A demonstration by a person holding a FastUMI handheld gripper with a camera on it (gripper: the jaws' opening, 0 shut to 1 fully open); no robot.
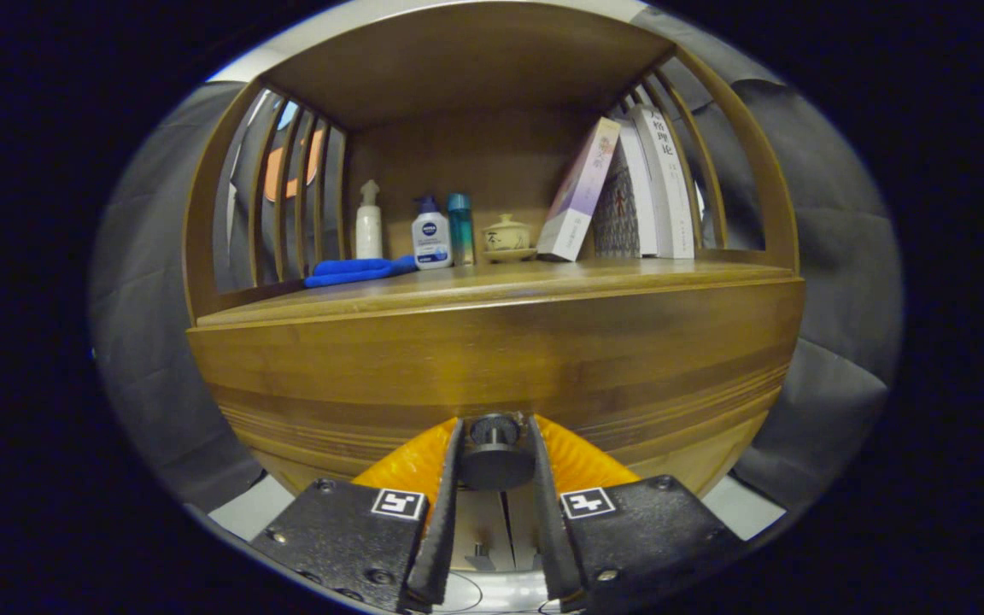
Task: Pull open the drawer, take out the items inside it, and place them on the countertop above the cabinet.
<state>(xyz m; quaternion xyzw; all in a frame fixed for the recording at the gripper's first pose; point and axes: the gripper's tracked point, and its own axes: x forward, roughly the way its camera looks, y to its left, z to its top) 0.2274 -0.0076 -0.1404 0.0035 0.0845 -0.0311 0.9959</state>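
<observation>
Between the hand-held gripper [496, 453] fingers, seemingly clamped: the drawer's dark round knob [496, 457].

On the wooden cabinet's worktop [492, 286], left to right: folded blue cloth [355, 271], white pump bottle [368, 222], lotion bottle [430, 233], teal tube [460, 228], lidded ceramic cup [506, 237], leaning books [629, 188]. Below, the gripper [496, 457] closes on the round dark drawer knob [496, 453].

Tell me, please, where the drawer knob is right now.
In the gripper view, the drawer knob sits between the two fingers of the gripper, low on the drawer front.
</observation>
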